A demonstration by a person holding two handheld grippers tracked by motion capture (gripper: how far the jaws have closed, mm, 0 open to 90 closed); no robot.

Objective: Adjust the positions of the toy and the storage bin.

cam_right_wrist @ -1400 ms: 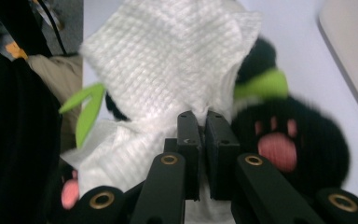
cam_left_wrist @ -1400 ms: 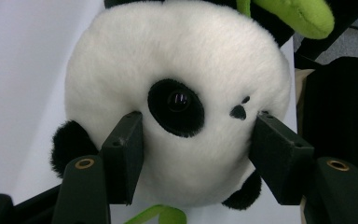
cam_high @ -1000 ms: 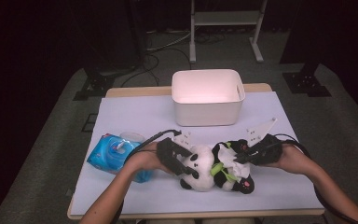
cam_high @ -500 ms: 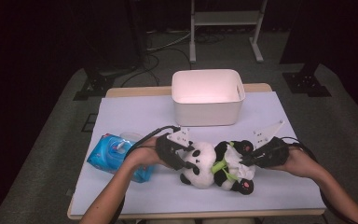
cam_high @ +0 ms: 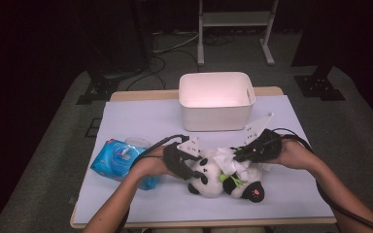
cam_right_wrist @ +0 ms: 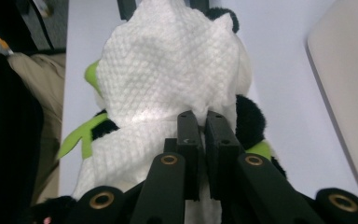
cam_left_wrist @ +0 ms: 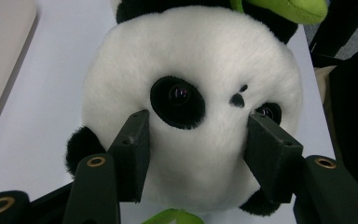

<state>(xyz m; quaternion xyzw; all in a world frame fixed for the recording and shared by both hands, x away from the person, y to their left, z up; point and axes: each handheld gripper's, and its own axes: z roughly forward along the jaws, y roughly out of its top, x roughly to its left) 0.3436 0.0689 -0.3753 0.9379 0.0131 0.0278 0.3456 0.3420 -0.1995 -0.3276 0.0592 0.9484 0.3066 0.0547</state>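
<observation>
While both hands work low in the frame, each view gives this:

High view, panda: the plush panda (cam_high: 221, 177) lies on its back at lower centre, head toward the left gripper (cam_high: 190, 167), body under a white wipe (cam_high: 233, 160).
High view, right claw: the right gripper (cam_high: 240, 154) sits just right of centre, its tip on the wipe over the panda's belly.
High view, surface: a pale sheet covers the table (cam_high: 141, 119); a white bin (cam_high: 217, 101) stands at upper centre, a blue wipes pack (cam_high: 119, 159) lies at lower left by the left forearm.
High view, room: dark floor, cables and a metal stand behind the table.

Left gripper view, claw: the jaws have just been closing and now press on the panda's head (cam_left_wrist: 193, 102) from both sides, one beside each eye patch.
Left gripper view, extra: the panda's face up close, green leaf at top right, bin edge at upper left.

Right gripper view, claw: jaws pressed together, pinching the wipe (cam_right_wrist: 163, 79) at centre frame.
Right gripper view, extra: the wipe's dimpled weave draped over the panda (cam_right_wrist: 249, 119); bin wall at right edge.
</observation>
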